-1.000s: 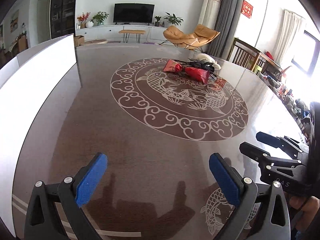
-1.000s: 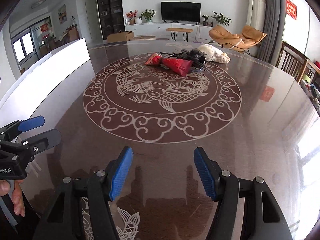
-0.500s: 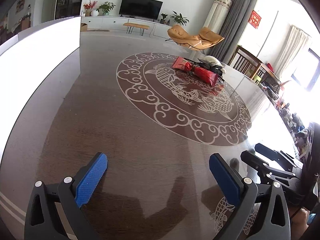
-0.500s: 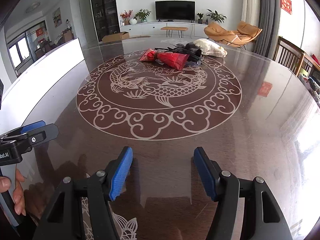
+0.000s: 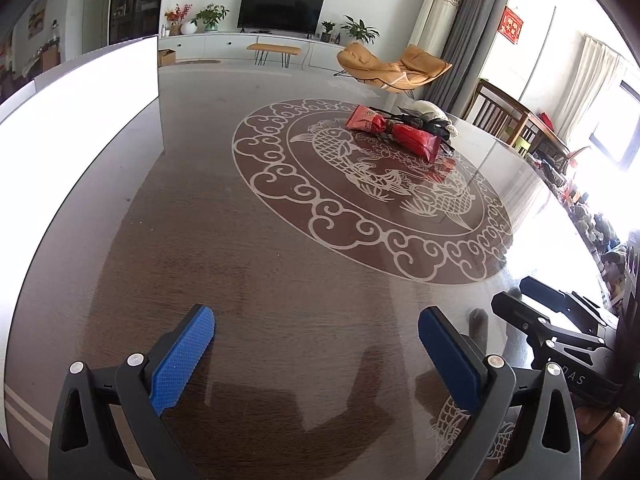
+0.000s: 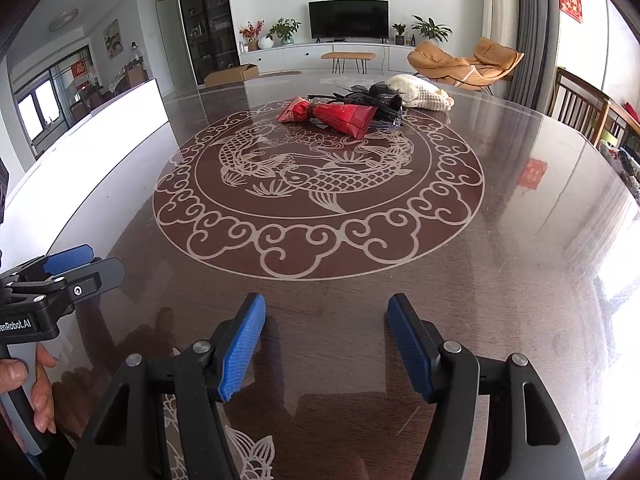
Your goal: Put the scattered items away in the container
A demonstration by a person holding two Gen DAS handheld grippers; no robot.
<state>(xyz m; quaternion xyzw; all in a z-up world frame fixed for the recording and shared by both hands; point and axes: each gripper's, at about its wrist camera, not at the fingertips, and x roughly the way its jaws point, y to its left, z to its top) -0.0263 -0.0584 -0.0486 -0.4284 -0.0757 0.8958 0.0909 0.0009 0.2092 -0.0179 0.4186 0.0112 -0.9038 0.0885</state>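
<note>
A pile of items lies at the far side of the round dark table (image 5: pixel 280 288): a red wrapped packet (image 5: pixel 394 132) (image 6: pixel 334 115), black tangled items (image 6: pixel 372 96) (image 5: pixel 424 122) and a cream knitted pouch (image 6: pixel 420 90) behind them. My left gripper (image 5: pixel 316 340) is open and empty, low over the near table. My right gripper (image 6: pixel 326 340) is open and empty, also near the front edge. Each gripper shows in the other's view, the right one in the left wrist view (image 5: pixel 532 308) and the left one in the right wrist view (image 6: pixel 72 268). I cannot pick out a container with certainty.
A white panel (image 5: pixel 80 92) (image 6: pixel 104 120) borders the table on the left. A carp medallion (image 6: pixel 320 176) marks the table's centre. Wooden chairs (image 6: pixel 592 112) stand at the right. A sofa chair and TV unit lie beyond.
Both grippers have shifted slightly forward over the table, and the left view has swung a little. The pile has not moved. Both stay open.
</note>
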